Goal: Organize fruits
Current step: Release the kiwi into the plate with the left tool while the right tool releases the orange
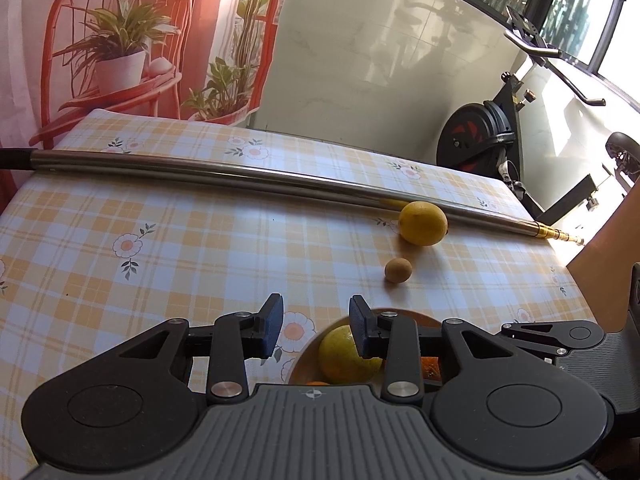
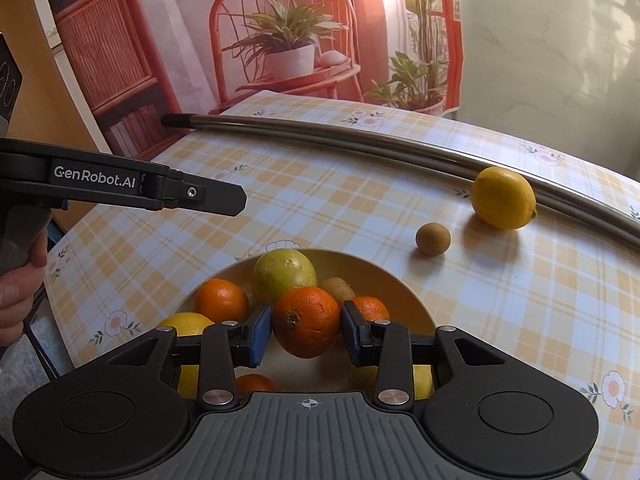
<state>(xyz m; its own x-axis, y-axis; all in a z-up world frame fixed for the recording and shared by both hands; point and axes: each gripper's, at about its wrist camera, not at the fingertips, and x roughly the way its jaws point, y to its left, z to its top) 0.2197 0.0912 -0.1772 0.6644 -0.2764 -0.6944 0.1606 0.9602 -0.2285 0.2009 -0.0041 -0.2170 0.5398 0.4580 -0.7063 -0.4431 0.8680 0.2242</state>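
Observation:
My right gripper is shut on an orange and holds it just above a tan bowl with several fruits: oranges, a green-yellow fruit, a kiwi and lemons. A lemon and a small brown kiwi lie on the checked tablecloth beyond the bowl; they also show in the left wrist view as the lemon and kiwi. My left gripper is open and empty, above the bowl's left rim. It also shows from the side in the right wrist view.
A long metal pole lies across the far side of the table, touching the lemon. An exercise bike stands beyond the table's far right. A printed backdrop of a red chair and plants hangs behind. A cardboard box edge is at the right.

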